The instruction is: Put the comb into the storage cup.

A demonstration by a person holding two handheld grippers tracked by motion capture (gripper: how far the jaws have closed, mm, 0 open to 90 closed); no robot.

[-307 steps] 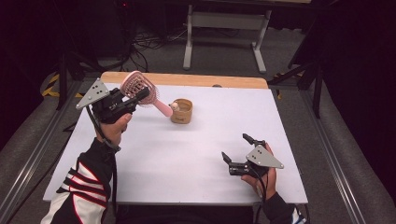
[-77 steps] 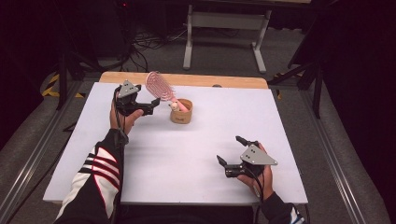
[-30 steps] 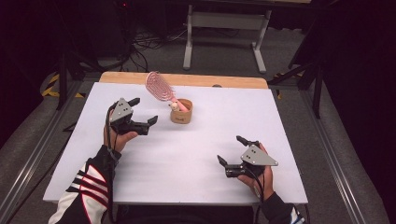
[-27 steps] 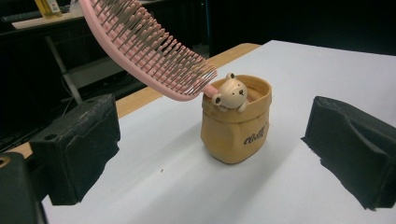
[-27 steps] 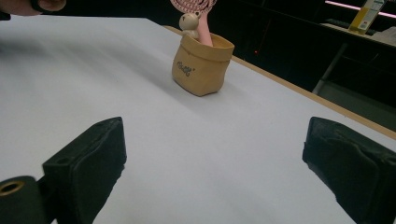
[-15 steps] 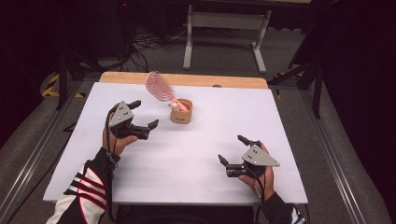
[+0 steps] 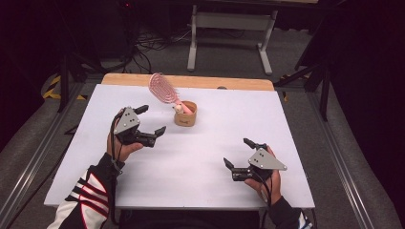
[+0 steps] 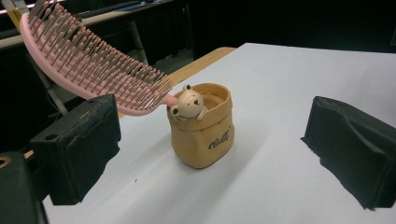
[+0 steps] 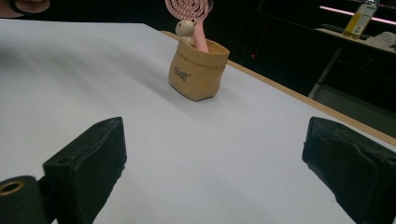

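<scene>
Pink hairbrush [image 7: 162,88] is standing handle-down in the tan bear cup [image 7: 185,113] near the tabletop's far edge. Left gripper [image 7: 152,120] is hovering beside it, jaws wide and empty; right gripper [image 7: 237,153] is idling wide open. Placing looks complete; next, backing away without nudging the cup.

white table [image 7: 205,157], grey metal stand [image 7: 231,21], floor cables [image 7: 155,40]

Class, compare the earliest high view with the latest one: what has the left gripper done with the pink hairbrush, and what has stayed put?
The left gripper carried the pink hairbrush to the tan bear pot, stood its handle inside, let go and drew back toward the person, jaws open. The brush now leans out of the pot, bristle head up. The pot, the white table and the open right gripper stayed roughly as they were.
</scene>
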